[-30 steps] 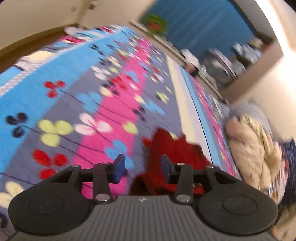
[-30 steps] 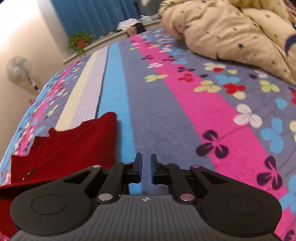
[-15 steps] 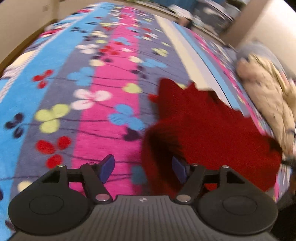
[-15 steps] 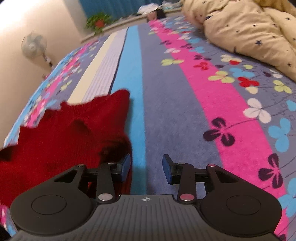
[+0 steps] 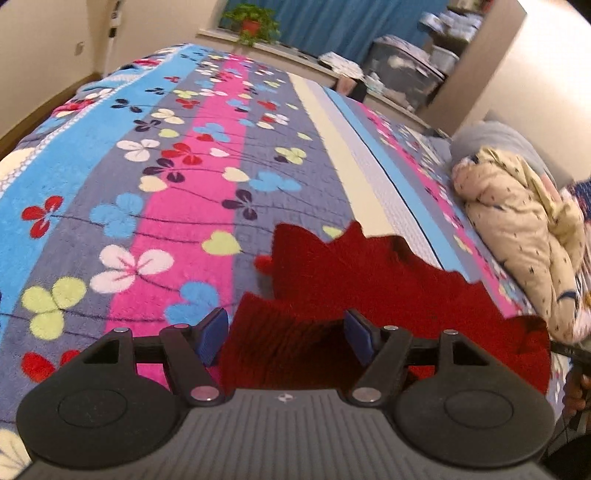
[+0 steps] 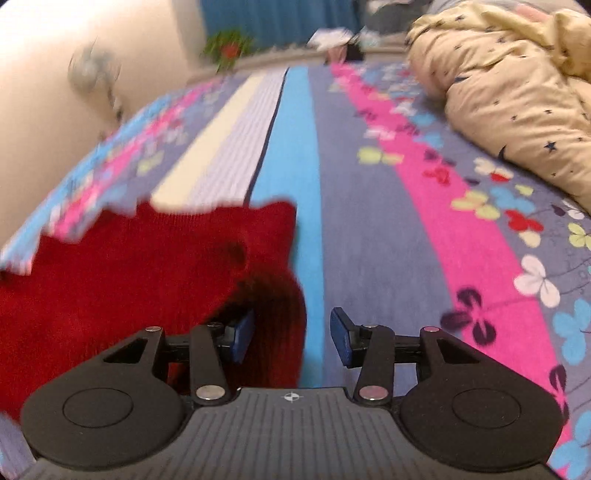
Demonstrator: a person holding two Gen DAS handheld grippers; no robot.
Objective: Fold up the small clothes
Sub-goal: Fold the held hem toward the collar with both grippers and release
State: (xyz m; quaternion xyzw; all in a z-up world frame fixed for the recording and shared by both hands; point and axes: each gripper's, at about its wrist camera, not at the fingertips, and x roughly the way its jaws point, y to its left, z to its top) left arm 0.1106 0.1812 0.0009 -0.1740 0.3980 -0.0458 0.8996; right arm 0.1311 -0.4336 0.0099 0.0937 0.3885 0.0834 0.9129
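A small red knitted garment (image 5: 369, 280) lies on the flowered bedspread (image 5: 147, 177). In the left wrist view my left gripper (image 5: 286, 338) is open, its blue pads astride the garment's near edge, which sits between the jaws. In the right wrist view the same red garment (image 6: 129, 266) fills the lower left. My right gripper (image 6: 291, 338) is open, with the garment's near right corner reaching between the jaws beside the left pad (image 6: 242, 332). Neither gripper clamps the cloth.
A cream star-print quilt (image 6: 517, 85) is heaped along the right side of the bed, also in the left wrist view (image 5: 524, 236). A potted plant (image 5: 253, 22) stands on the far sill. A fan (image 6: 94, 74) stands by the wall.
Both grippers have opened wide; the right was nearly shut a second ago. The red garment now lies spread on the bedspread, with its near edge between both pairs of jaws.
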